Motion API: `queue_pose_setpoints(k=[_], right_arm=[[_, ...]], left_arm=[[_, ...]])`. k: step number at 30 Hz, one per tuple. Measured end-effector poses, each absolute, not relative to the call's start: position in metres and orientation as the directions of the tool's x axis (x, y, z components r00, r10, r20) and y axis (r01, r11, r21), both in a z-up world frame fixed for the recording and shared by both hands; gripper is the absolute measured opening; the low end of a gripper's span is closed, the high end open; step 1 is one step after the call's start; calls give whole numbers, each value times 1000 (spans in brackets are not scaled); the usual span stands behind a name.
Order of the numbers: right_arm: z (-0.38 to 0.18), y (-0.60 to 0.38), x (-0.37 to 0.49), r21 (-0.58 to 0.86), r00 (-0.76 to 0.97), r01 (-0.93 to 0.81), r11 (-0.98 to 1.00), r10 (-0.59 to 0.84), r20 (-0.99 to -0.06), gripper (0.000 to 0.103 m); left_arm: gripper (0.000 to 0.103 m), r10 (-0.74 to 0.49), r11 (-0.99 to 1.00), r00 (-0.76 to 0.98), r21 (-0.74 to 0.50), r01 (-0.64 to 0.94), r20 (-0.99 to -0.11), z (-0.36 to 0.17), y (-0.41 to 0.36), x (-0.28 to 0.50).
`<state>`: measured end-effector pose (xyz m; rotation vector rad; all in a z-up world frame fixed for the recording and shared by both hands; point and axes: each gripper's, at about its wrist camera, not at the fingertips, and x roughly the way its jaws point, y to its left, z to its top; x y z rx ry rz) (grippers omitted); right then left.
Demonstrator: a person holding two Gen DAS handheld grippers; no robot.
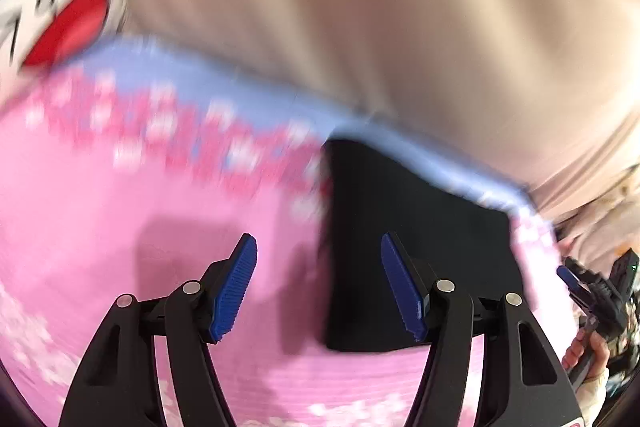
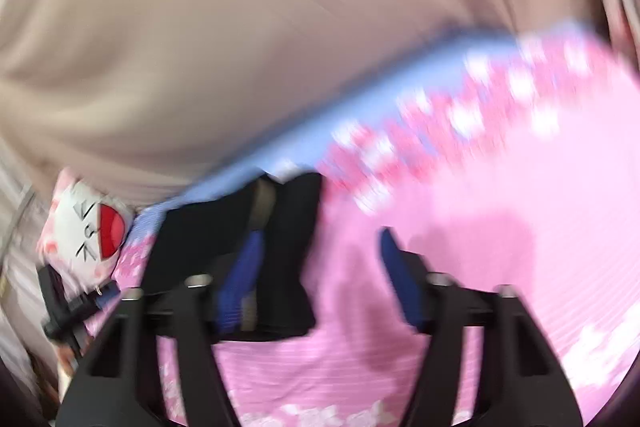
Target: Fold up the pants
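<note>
Open left claw over pink bedspread, beside black pants.

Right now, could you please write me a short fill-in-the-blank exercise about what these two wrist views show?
1. The folded pants are ____ in colour.
2. They lie on a bedspread that is mostly ____.
3. The jaws of the left gripper stand ____, with nothing between them.
4. The cushion at the bedspread's edge bears a ____ mouth.

Missing words: black; pink; open; red
</note>
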<state>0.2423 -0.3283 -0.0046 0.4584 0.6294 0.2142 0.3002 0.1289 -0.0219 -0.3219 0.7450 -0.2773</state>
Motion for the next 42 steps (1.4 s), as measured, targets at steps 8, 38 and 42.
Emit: queue_pose_setpoints(k=[8,38,42], right_arm=[[-63,-171,365,193,558,-276,942,320,-766,5],[-76,-288,351,362,559,-184,914,400,-726,23],[-67,-307,339,446,592,-156,881,445,-672,28]], left_arm=[[70,-303,952,625,-254,170,-720,-34,18,384],[80,-169,985,651,-114,126,-740,-50,12,358],[81,-115,991,607,-53,119,-786,-83,6,366]])
